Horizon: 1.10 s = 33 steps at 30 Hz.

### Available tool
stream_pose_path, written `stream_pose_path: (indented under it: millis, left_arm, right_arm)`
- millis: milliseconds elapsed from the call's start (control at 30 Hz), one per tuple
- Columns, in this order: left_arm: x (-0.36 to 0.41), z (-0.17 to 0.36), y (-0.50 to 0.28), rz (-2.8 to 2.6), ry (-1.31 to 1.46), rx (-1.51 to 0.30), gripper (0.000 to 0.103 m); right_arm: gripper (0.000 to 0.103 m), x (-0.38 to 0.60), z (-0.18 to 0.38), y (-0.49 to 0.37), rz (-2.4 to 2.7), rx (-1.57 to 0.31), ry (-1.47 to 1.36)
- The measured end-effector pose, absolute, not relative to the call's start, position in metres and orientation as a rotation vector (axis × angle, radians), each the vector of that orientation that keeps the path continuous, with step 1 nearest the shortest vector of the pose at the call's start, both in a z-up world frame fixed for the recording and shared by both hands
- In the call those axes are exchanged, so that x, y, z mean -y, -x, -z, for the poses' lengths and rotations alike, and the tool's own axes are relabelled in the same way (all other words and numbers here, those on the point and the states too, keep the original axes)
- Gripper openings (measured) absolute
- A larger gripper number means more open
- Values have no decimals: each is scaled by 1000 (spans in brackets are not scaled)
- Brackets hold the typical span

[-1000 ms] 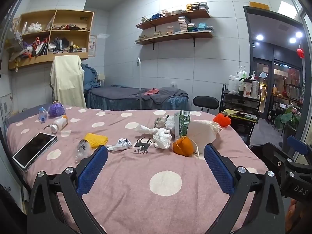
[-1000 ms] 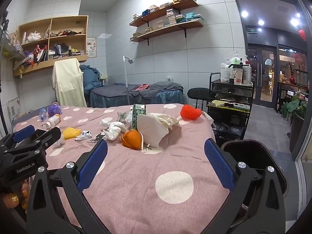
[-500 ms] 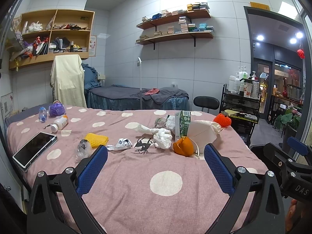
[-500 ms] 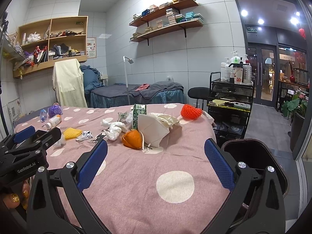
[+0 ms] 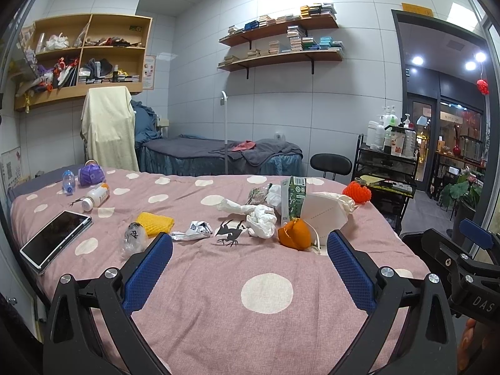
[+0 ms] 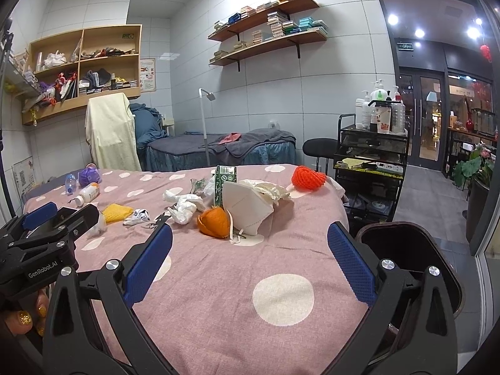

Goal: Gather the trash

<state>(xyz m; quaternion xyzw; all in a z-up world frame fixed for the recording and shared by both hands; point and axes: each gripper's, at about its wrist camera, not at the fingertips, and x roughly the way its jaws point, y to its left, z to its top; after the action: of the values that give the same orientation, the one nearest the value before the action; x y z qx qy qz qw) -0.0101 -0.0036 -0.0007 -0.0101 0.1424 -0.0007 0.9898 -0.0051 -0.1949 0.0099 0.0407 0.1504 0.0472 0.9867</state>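
Hand-held gripper pair, left [image 5: 250, 250] and right [image 6: 250, 243], hovers level above bedspread [image 5: 218, 281], jaws spread wide.

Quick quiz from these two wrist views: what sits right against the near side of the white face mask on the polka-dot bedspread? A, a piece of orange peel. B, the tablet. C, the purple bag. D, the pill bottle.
A: the orange peel lies against the near edge of the white face mask, while the tablet, purple bag and pill bottle lie far off toward the bedspread's other end.
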Motion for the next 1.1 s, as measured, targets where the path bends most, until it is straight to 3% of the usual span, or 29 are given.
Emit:
stream_pose_path:
  millis: [1100]
  left_arm:
    - [0,7,8,1,29,-301,97]
  right_arm:
    - [98,194,-8,1,-100,-316,-88]
